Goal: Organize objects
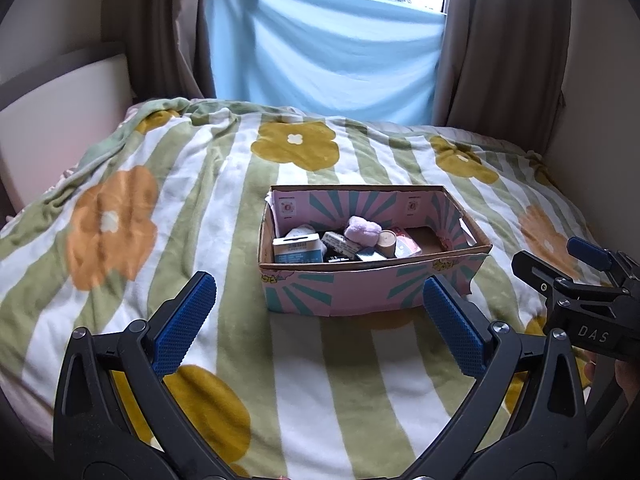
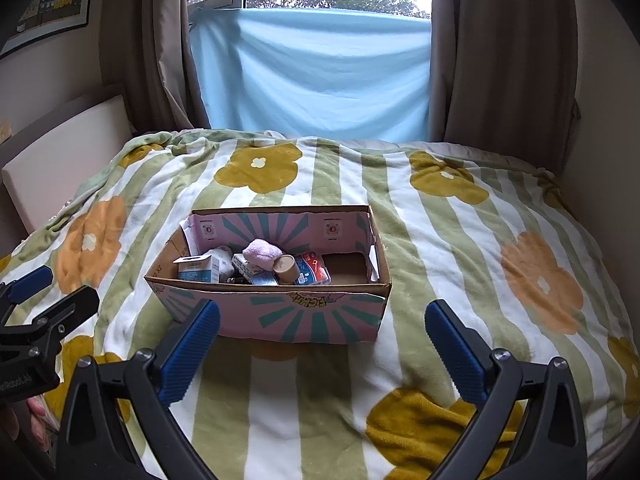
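**Box on the bed, both grippers wide and empty**

We see the open pink-and-teal printed cardboard box (image 1: 360, 284) sitting on the green-and-white striped fleece blanket with yellow and orange flowers (image 1: 192, 184), near the middle of the bed. Inside, crowded toward its left end: a white-and-blue carton (image 2: 199, 270), a fluffy lilac soft item (image 2: 262, 253), a tan cardboard tube (image 2: 286, 269) and a red-and-white flat packet (image 2: 314, 270). Darker pieces below these are too buried to identify. The right end shows bare floor. The near wall hides the lower contents.

The left gripper (image 1: 320, 316) hangs short of the box, blue pads spread wide, nothing between them. The right gripper (image 2: 322, 338) is likewise wide apart and empty, just before the box's near wall. Each appears cut off at the other view's edge. We make out a partial hand (image 2: 24, 420) at the frame edge, blurred.

Behind: a pale blue cloth (image 2: 312, 72) across the window, between brown curtains (image 2: 504, 52).
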`<state>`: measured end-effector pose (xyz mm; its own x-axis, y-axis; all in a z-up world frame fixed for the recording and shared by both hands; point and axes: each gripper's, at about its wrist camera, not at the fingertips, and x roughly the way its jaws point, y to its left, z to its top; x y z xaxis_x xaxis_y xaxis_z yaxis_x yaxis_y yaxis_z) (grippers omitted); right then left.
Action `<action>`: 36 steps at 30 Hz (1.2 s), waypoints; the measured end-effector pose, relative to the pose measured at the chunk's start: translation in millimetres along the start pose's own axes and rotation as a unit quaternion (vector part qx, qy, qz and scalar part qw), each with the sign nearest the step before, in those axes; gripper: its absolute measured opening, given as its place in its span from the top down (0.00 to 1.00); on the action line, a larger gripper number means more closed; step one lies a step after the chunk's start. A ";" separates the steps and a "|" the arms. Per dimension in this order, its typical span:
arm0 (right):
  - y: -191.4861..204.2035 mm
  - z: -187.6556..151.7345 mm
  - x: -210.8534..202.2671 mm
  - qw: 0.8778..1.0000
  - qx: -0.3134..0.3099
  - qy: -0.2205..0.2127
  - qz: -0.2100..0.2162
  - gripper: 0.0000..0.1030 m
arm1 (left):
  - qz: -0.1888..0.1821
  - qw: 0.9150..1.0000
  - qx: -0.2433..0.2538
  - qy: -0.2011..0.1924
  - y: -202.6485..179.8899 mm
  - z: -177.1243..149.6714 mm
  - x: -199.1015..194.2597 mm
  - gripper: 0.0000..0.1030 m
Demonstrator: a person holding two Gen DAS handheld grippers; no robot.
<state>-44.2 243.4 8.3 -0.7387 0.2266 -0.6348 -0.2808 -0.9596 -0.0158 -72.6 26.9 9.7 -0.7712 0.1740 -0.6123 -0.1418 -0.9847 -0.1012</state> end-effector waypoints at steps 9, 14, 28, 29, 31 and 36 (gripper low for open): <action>1.4 1.5 -4.0 1.000 0.003 -0.005 0.000 0.01 | -0.002 1.000 -0.002 -0.005 0.8 1.4 -6.5 0.00; 2.8 2.0 -7.5 1.000 0.004 -0.009 -0.003 0.01 | -0.002 1.000 -0.003 -0.004 0.2 1.1 -6.9 0.00; 2.3 3.2 -12.7 1.000 0.008 -0.014 -0.004 0.01 | -0.001 1.000 0.003 -0.005 1.3 2.6 -11.9 0.00; 2.3 3.1 -12.7 1.000 0.008 -0.014 -0.004 0.01 | -0.001 1.000 0.002 -0.005 1.3 2.3 -11.6 0.00; 2.1 3.0 -12.7 1.000 0.007 -0.014 -0.004 0.01 | 0.000 1.000 0.004 -0.005 2.8 2.2 -13.1 0.00; 2.8 3.9 -13.6 1.000 0.006 -0.014 -0.003 0.01 | -0.001 1.000 0.002 -0.006 2.8 2.1 -13.7 0.00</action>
<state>-37.3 238.3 19.9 -0.7536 0.2378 -0.6128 -0.2933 -0.9560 -0.0103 -63.8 21.8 19.4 -0.7778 0.1756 -0.6034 -0.1458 -0.9844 -0.0986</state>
